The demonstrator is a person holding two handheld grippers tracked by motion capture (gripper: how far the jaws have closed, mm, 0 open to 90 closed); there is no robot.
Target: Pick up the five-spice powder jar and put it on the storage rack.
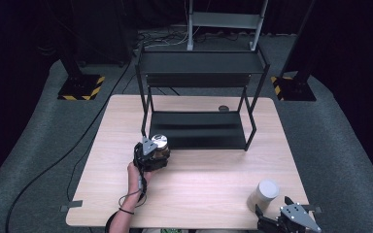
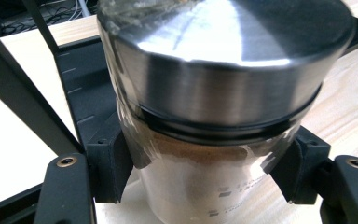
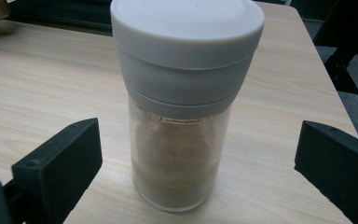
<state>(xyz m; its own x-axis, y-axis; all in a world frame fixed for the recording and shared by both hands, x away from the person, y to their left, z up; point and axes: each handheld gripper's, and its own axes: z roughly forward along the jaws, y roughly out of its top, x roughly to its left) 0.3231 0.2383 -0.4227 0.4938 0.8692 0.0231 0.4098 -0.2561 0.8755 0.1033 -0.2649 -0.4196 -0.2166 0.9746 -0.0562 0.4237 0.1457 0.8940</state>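
A glass jar with a shiny metal lid (image 2: 223,60) and brown powder inside sits between the pads of my left gripper (image 2: 200,168), which is shut on it. In the high view this jar (image 1: 159,141) and the left gripper (image 1: 150,154) are just in front of the left foot of a black two-tier rack (image 1: 199,63). A second jar with a grey plastic lid (image 3: 186,37) and beige powder stands upright on the table near the front right (image 1: 263,194). My right gripper (image 3: 196,163) stands open around it, pads well apart from the glass, and sits at the table's front edge (image 1: 272,218).
The rack's lower shelf (image 1: 196,130) lies flat on the wooden table (image 1: 209,179); its upper shelf is bare. A small dark round disc (image 1: 223,108) lies behind the rack. Cables trail over the grey floor at the left. Black stands with yellow-striped bases (image 1: 80,87) flank the table.
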